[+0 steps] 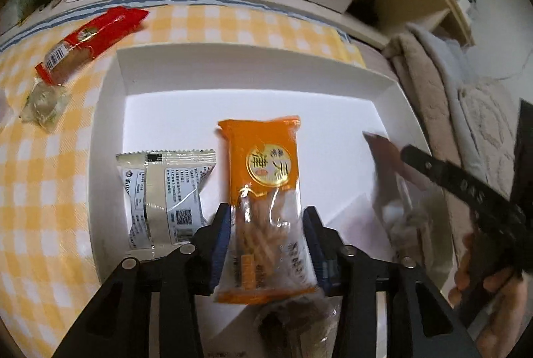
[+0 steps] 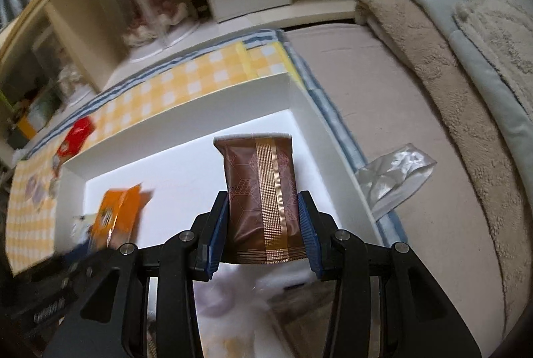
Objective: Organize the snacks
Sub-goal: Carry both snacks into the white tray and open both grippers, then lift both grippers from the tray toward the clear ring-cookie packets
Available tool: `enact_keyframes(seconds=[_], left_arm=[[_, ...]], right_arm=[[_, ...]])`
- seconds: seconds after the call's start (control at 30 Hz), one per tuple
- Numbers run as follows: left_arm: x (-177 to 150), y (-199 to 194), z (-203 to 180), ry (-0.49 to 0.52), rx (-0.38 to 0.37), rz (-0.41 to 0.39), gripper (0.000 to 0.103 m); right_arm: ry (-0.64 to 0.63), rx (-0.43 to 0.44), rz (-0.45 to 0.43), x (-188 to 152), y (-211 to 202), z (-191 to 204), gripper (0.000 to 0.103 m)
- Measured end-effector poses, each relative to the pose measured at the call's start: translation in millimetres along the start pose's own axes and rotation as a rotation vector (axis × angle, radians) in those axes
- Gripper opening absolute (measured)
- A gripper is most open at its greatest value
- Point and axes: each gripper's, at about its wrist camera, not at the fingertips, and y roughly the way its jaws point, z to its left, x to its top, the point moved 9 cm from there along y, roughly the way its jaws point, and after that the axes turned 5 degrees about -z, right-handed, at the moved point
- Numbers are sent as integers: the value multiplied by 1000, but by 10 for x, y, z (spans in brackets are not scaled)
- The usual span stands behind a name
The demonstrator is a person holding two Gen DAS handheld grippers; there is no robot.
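My left gripper (image 1: 266, 218) is shut on an orange snack packet (image 1: 266, 178) and holds it over the white box (image 1: 233, 71). A silver-white sachet (image 1: 166, 194) lies flat in the box just left of it. My right gripper (image 2: 265, 211) is shut on a brown packet with a gold stripe (image 2: 263, 191), held over the box's right part (image 2: 186, 111). The orange packet (image 2: 116, 218) shows blurred at the left of the right wrist view. The brown packet (image 1: 383, 155) and right gripper arm appear at the right of the left wrist view.
A red packet (image 1: 90, 41) and a clear-wrapped sweet (image 1: 43, 105) lie on the yellow checked cloth (image 1: 40, 191) left of the box. A silver packet (image 2: 396, 178) lies on the beige surface right of the box. Shelves with jars and a white box stand behind; folded blankets lie to the right.
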Motion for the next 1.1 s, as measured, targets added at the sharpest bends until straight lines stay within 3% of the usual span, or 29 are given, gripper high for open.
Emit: enact_keyframes(seconds=[0.13,0.5,0.63,0.73,1.1], left_arm=[[-40,-22,-163,28,-2,-2,59],[-159,-335,-336,82,6,-22,84],[-232,-569,-285,96,10,-30,97],[-241,-670,-297,103,10,-40,103],[-242,-925,-289,110,11,-64,103]], right_arm=[[35,20,22,-23,-2,-82,66],[-27,22,37,-135,-280,-80,88],[-41,-2,32,-180,-355,-95,101],[-52,-11,26,-200,-420,-93,103],[-67,-19,1,-201,-621,-63,103]])
